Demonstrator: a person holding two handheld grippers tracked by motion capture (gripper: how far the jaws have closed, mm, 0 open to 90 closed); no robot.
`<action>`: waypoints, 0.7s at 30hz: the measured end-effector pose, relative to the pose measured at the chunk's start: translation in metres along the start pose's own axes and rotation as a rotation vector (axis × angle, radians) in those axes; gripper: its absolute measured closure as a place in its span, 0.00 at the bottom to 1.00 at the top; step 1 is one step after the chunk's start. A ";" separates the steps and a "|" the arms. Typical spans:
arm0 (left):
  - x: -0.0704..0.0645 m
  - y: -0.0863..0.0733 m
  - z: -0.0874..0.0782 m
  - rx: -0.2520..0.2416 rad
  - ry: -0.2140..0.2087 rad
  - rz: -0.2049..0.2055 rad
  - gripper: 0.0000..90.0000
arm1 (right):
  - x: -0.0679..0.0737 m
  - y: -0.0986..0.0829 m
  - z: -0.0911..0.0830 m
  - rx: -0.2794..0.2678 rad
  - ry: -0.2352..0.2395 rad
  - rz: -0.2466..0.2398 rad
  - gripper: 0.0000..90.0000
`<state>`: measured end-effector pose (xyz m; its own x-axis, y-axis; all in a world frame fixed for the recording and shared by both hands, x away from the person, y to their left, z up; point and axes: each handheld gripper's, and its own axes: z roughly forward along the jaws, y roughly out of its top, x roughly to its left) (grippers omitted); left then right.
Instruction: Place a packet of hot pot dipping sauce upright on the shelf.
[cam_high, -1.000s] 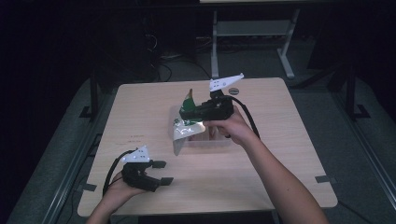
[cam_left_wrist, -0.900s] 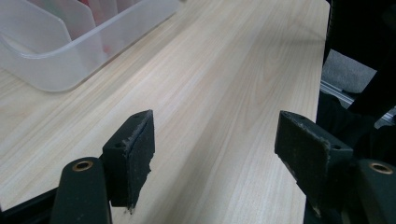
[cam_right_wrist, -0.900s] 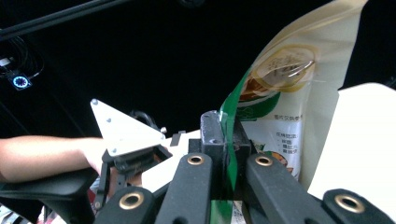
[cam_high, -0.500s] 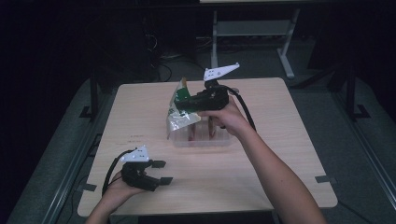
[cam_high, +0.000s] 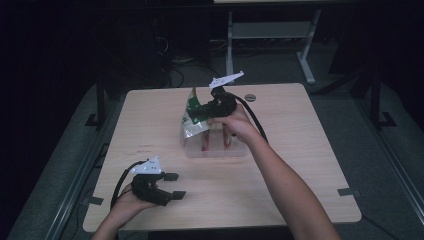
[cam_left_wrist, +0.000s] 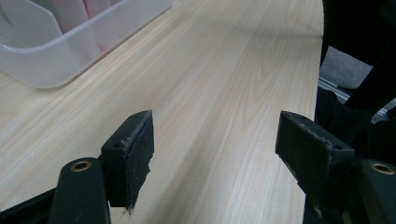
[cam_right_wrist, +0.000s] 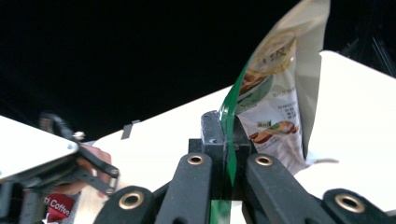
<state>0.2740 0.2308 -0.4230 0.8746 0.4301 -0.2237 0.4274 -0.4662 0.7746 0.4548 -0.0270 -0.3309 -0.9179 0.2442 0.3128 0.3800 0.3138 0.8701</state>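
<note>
On the worktop (cam_high: 300, 165), the clear bin (cam_high: 217, 149) is the landmark: the right gripper (cam_high: 200, 112), clamped on the snack bag (cam_high: 192, 120) above the bin's left end, should lower it steadily past the upright packets inside (they crowd the slot), while the left gripper (cam_high: 172, 186), jaws apart, rests well short of the bin.

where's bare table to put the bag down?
Bare wood right of the bin, out to the table edge, and between bin and left gripper. Crowded at the bin, where the right gripper holds the bag.
</note>
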 end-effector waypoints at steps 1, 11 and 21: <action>0.000 0.000 0.000 0.002 0.000 0.000 0.31 | -0.001 -0.001 0.002 0.006 -0.002 0.005 1.00; -0.001 0.000 0.003 0.017 -0.010 0.004 0.30 | 0.000 -0.005 0.015 0.064 -0.041 0.000 0.98; 0.000 0.001 0.004 0.021 -0.010 0.008 0.30 | 0.007 0.002 0.005 0.037 -0.049 -0.027 0.82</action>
<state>0.2751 0.2278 -0.4247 0.8801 0.4188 -0.2235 0.4251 -0.4857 0.7638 0.4493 -0.0201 -0.3290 -0.9215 0.2793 0.2697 0.3601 0.3546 0.8629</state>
